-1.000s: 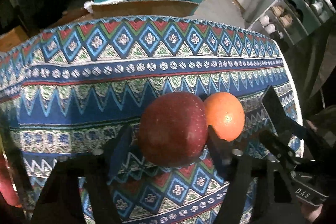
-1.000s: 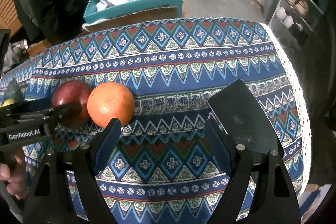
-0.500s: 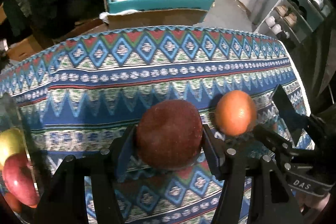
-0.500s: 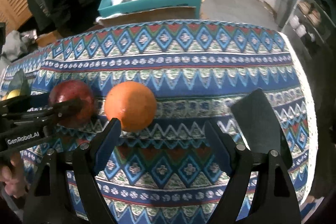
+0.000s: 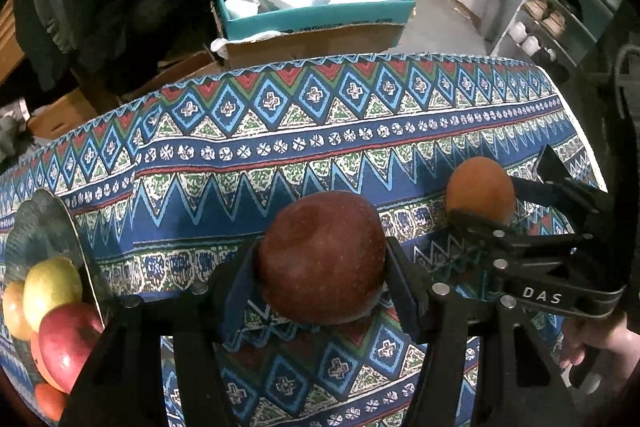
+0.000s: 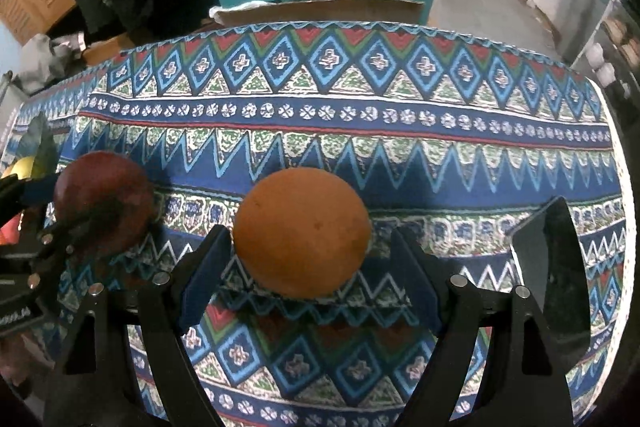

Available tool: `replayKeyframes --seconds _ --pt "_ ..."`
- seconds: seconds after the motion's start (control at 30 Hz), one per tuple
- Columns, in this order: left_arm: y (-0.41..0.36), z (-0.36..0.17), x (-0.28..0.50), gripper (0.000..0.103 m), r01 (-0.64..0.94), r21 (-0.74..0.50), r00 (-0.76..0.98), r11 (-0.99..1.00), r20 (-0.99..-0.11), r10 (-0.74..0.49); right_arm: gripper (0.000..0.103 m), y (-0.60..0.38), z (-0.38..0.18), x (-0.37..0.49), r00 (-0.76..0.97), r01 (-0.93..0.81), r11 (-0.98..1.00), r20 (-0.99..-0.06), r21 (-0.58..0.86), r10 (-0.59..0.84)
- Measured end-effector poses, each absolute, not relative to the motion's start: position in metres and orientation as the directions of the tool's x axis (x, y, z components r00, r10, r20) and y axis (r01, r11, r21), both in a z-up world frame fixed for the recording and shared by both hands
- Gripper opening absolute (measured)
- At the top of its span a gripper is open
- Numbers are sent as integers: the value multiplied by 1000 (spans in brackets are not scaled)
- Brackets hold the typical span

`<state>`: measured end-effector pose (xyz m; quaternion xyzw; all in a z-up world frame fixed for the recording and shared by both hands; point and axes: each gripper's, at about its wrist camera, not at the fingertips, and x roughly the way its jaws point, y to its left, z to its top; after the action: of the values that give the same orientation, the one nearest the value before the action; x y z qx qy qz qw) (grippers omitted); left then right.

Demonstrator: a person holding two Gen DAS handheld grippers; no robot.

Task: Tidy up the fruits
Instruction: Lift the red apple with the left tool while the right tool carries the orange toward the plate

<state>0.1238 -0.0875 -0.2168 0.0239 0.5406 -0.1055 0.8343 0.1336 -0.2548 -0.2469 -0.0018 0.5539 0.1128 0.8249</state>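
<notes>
A: Dark red apple (image 5: 322,257) clamped in my left hand-held gripper (image 5: 320,279), off the surface (image 5: 280,151).

B: Orange (image 6: 301,231)?

A: Dead ahead between the parted fingers of my right hand-held gripper (image 6: 308,271), unclamped, gaps either side. Bowl (image 5: 38,227) lies left of both.

Both cameras sit just behind their jaws and look steeply down at the cloth-covered counter (image 5: 360,147), facing its far edge and the teal box (image 5: 320,15) beyond. The left view hangs close over the dark red apple (image 5: 322,257), nearer the counter's left end; the right view is close over the orange (image 6: 302,231). Each view shows both fruits and the other gripper.
</notes>
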Motion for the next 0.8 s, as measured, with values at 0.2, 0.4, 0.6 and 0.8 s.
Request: replayKeyframes --seconds 0.2,0.4,0.6,0.8 --pt "-85 -220 131 63 191 -119 381 974 -906 -185 71 -249 -255 141 345 -190 972 -918 135 195" --pt "-85 -232 134 63 174 -135 354 975 -916 -190 67 -253 -256 137 353 -184 974 -916 131 190" --pt "-85 -233 134 63 168 -145 361 975 -911 -198 66 -259 -254 122 368 -176 980 -917 94 154" --pt "-84 -223 127 63 170 -128 392 977 -901 -186 66 -261 -241 112 409 -164 985 -904 61 124"
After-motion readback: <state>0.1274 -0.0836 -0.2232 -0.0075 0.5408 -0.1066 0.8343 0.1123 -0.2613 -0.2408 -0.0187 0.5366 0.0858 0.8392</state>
